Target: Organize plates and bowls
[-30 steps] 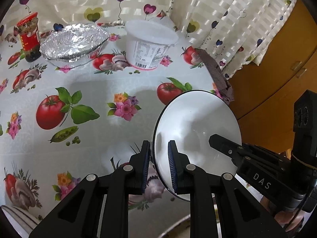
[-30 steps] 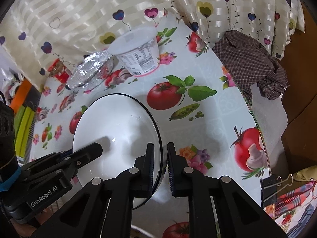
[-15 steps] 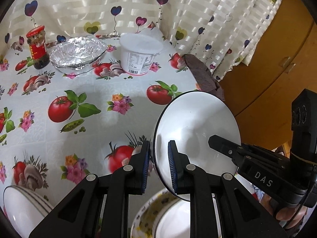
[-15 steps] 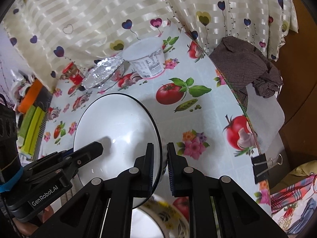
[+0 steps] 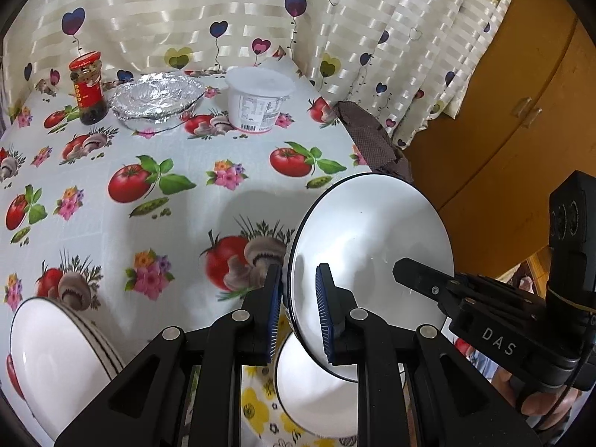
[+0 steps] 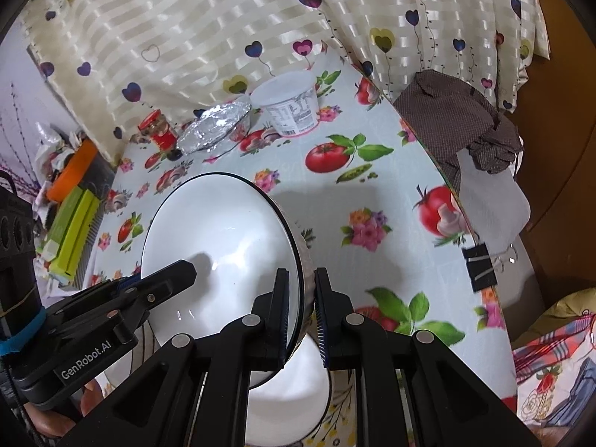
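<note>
Both grippers clamp opposite rims of a white bowl (image 5: 368,246), left gripper (image 5: 297,313) and right gripper (image 6: 301,313) with fingers nearly closed, held tilted above the near counter (image 5: 186,223). Glazed, likely slippery and breakable; rim grips suit it.

One held white bowl (image 5: 372,246), one flowered bowl (image 5: 309,391) beneath it, one bowl stack (image 5: 56,357), one tub (image 5: 259,98), one foil dish (image 5: 156,98), one jar (image 5: 87,87).
</note>
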### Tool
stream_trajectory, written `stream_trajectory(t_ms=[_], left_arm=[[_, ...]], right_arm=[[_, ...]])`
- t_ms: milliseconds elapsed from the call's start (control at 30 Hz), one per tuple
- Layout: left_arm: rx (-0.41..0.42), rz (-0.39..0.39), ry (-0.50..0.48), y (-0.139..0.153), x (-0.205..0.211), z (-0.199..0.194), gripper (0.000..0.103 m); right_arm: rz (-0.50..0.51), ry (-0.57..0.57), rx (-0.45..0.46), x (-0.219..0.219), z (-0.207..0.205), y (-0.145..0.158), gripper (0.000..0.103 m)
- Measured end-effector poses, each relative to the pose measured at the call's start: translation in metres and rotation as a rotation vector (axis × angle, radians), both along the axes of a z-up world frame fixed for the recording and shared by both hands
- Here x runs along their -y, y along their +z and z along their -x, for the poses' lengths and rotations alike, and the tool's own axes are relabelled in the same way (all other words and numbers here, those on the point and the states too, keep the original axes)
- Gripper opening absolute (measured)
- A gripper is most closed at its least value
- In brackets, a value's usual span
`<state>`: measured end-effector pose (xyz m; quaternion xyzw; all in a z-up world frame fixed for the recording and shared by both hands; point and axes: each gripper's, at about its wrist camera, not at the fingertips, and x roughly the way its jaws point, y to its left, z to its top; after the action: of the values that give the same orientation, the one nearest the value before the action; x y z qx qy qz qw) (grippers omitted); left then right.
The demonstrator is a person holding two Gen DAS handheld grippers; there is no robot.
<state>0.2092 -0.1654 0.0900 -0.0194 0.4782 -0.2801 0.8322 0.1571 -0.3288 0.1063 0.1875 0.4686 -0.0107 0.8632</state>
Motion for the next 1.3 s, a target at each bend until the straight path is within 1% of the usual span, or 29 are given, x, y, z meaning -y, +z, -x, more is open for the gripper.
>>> stream_trajectory(t_ms=[467,700,1300], left_arm=[[-0.009,-0.002,-0.001,-0.009,-0.012,0.028,0.019],[-0.003,-0.021,-0.010,-0.016,-0.010,0.039,0.019],[-0.018,-0.041,-0.014,-0.036,-0.012,0.055,0.019]], right_arm=[[-0.006,-0.002,-0.006,-0.013,0.031,-0.006,0.013],[-0.006,-0.007,-0.016,-0.014,0.042,-0.012,0.013],[-0.022,-0.004,-0.047,-0.016,0.055,-0.032,0.013]])
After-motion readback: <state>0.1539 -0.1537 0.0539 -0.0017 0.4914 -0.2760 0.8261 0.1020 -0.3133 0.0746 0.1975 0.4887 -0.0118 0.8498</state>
